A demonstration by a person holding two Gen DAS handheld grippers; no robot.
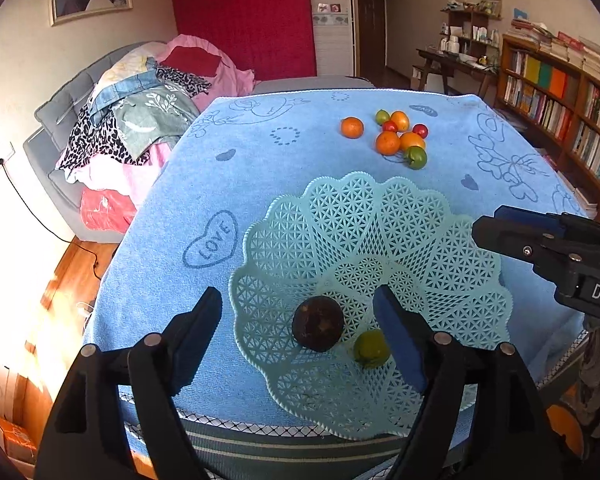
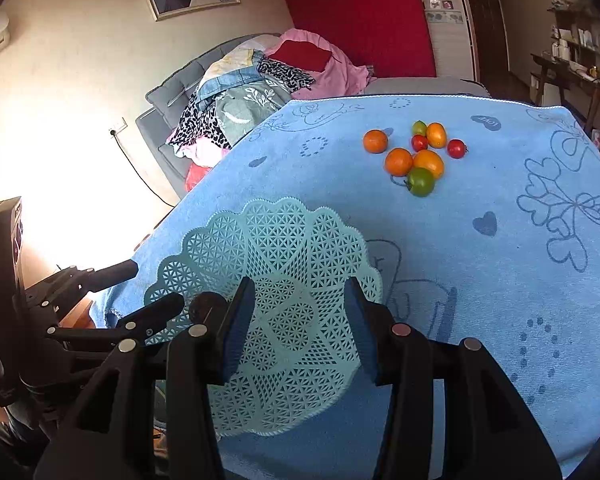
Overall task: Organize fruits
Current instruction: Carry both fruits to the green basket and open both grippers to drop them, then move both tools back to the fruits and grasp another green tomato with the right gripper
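A pale teal lattice basket (image 1: 440, 224) lies on the blue towel near the front edge; it also shows in the right wrist view (image 2: 284, 232). In it lie a dark brown round fruit (image 1: 318, 323) and a small green fruit (image 1: 371, 348). My left gripper (image 1: 300, 312) is open, its jaws on either side of the dark fruit, above the basket. My right gripper (image 2: 300, 304) is open and empty over the basket's right part; it shows in the left wrist view (image 1: 540, 236). A cluster of orange, red and green fruits (image 1: 400, 136) lies at the far side of the towel, also seen in the right wrist view (image 2: 416, 156).
The blue towel (image 1: 260, 184) covers the table. A sofa piled with clothes (image 1: 140, 112) stands to the left. A bookshelf (image 1: 560, 104) stands at the right. A single orange (image 1: 352, 127) lies a little left of the cluster.
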